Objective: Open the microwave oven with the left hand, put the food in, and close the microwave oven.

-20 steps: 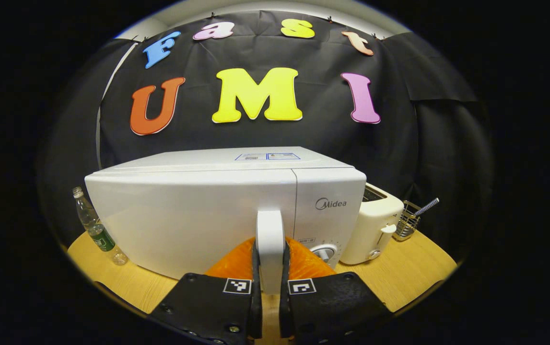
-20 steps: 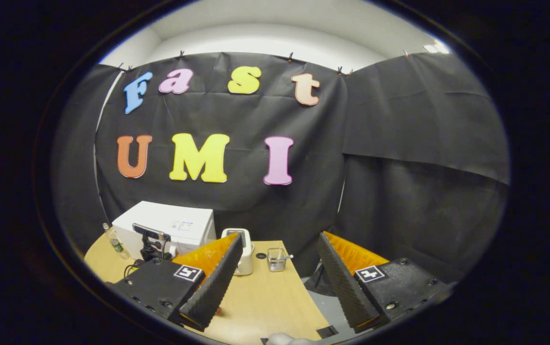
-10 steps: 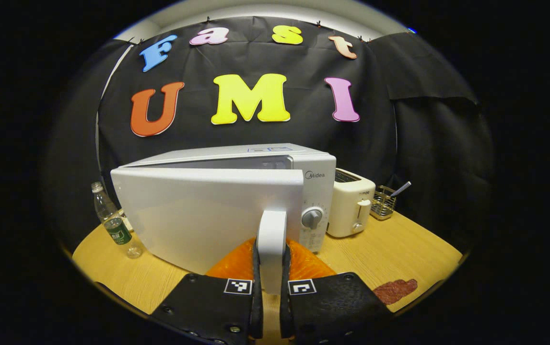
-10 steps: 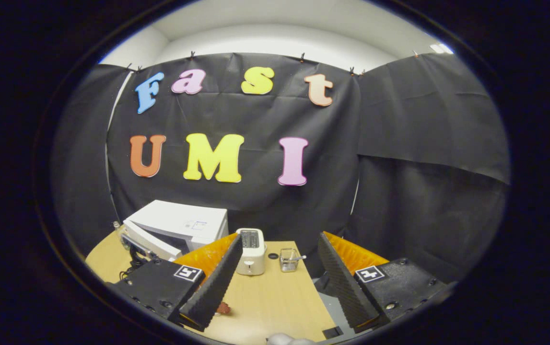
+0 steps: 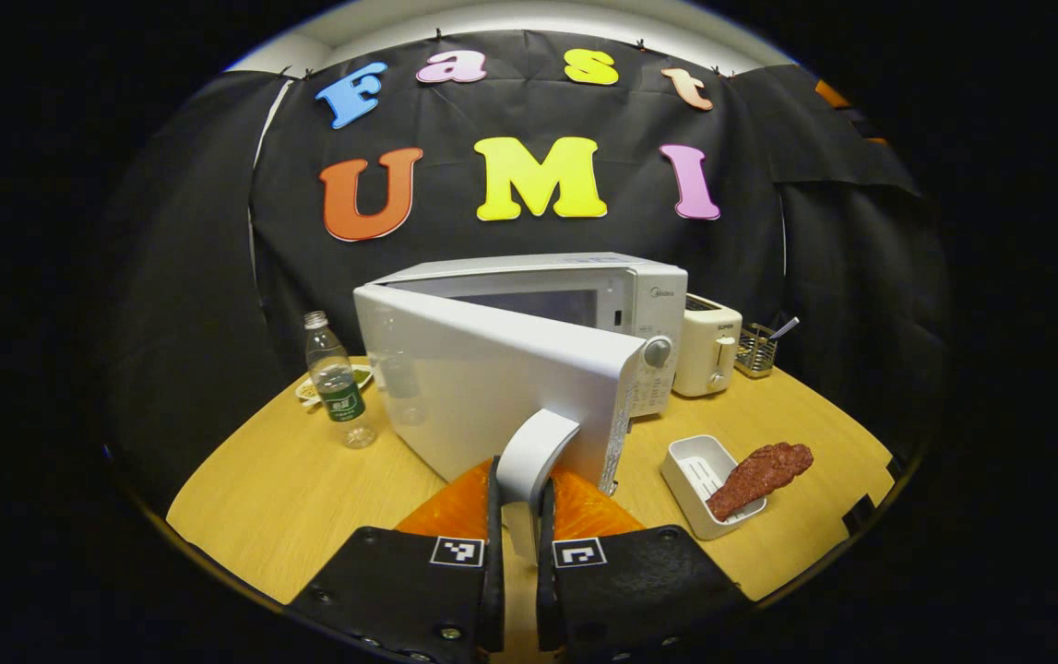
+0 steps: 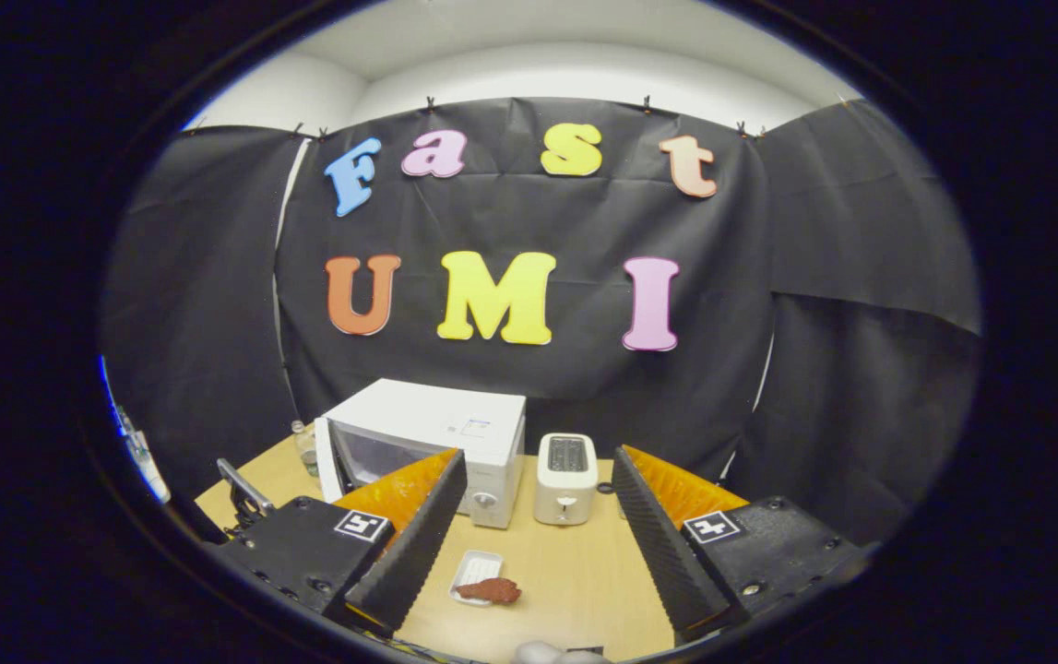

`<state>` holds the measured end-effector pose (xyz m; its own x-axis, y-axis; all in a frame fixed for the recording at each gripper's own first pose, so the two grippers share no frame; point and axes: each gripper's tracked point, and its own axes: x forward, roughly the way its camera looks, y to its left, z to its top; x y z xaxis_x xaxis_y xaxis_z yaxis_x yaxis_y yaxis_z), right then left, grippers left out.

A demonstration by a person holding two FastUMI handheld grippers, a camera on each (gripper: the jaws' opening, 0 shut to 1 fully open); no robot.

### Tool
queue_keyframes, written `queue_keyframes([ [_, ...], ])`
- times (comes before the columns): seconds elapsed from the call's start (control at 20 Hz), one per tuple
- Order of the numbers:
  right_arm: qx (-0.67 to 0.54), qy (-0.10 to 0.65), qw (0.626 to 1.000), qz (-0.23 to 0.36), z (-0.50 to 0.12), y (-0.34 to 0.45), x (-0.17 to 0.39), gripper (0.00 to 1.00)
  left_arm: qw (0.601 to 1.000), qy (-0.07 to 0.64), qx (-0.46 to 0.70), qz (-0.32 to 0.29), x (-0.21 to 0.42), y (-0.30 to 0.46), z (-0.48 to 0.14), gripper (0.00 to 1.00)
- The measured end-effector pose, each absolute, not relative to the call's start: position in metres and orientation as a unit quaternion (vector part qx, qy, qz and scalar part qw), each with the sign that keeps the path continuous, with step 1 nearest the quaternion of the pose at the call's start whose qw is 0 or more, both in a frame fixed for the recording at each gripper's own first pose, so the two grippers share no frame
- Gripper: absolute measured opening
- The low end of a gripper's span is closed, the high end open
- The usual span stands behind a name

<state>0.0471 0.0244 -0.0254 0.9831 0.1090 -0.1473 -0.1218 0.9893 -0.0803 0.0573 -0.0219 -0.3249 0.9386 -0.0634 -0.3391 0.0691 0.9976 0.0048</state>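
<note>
Right gripper view puts the food (image 6: 489, 589), a reddish-brown slab, on the rim of a small white tray (image 6: 471, 565) on the table (image 6: 575, 590), low between my right gripper's (image 6: 529, 526) spread fingers, long axis crosswise. That gripper is nearer, I judge. My left gripper (image 5: 517, 544) pinches the door handle (image 5: 529, 452) of the microwave (image 5: 584, 295), door swung partly open.

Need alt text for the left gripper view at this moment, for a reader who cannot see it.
The left gripper is shut on the white door handle of the microwave, whose door stands partly open. On the wooden table, a reddish-brown piece of food lies across a white tray; a toaster and water bottle flank the microwave.
</note>
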Motion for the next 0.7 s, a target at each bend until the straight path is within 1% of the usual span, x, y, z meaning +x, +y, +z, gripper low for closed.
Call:
queue_keyframes([
  [0.3, -0.037, 0.088, 0.991, 0.090, -0.041, 0.057, 0.034, 1.00, 0.982, 0.187, 0.013, 0.036, 0.028, 0.051, -0.334, 0.13],
  [0.35, -0.033, 0.088, 0.991, 0.091, -0.041, 0.060, 0.031, 1.00, 0.979, 0.198, 0.008, 0.037, 0.023, 0.057, -0.338, 0.13],
  [0.4, -0.032, 0.088, 0.992, 0.090, -0.042, 0.062, 0.030, 0.96, 0.980, 0.194, 0.006, 0.037, 0.020, 0.061, -0.336, 0.14],
  [0.45, -0.031, 0.089, 0.991, 0.090, -0.043, 0.065, 0.028, 1.00, 0.980, 0.195, 0.004, 0.033, 0.019, 0.065, -0.336, 0.13],
  [0.55, -0.030, 0.087, 0.992, 0.090, -0.045, 0.070, 0.022, 1.00, 0.980, 0.195, -0.004, 0.027, 0.017, 0.071, -0.334, 0.15],
  [0.65, -0.031, 0.087, 0.992, 0.089, -0.047, 0.076, 0.017, 1.00, 0.981, 0.193, -0.002, 0.007, 0.017, 0.072, -0.335, 0.14],
  [0.7, -0.030, 0.086, 0.992, 0.088, -0.048, 0.079, 0.015, 0.96, 0.981, 0.192, -0.002, 0.005, 0.016, 0.077, -0.334, 0.19],
])
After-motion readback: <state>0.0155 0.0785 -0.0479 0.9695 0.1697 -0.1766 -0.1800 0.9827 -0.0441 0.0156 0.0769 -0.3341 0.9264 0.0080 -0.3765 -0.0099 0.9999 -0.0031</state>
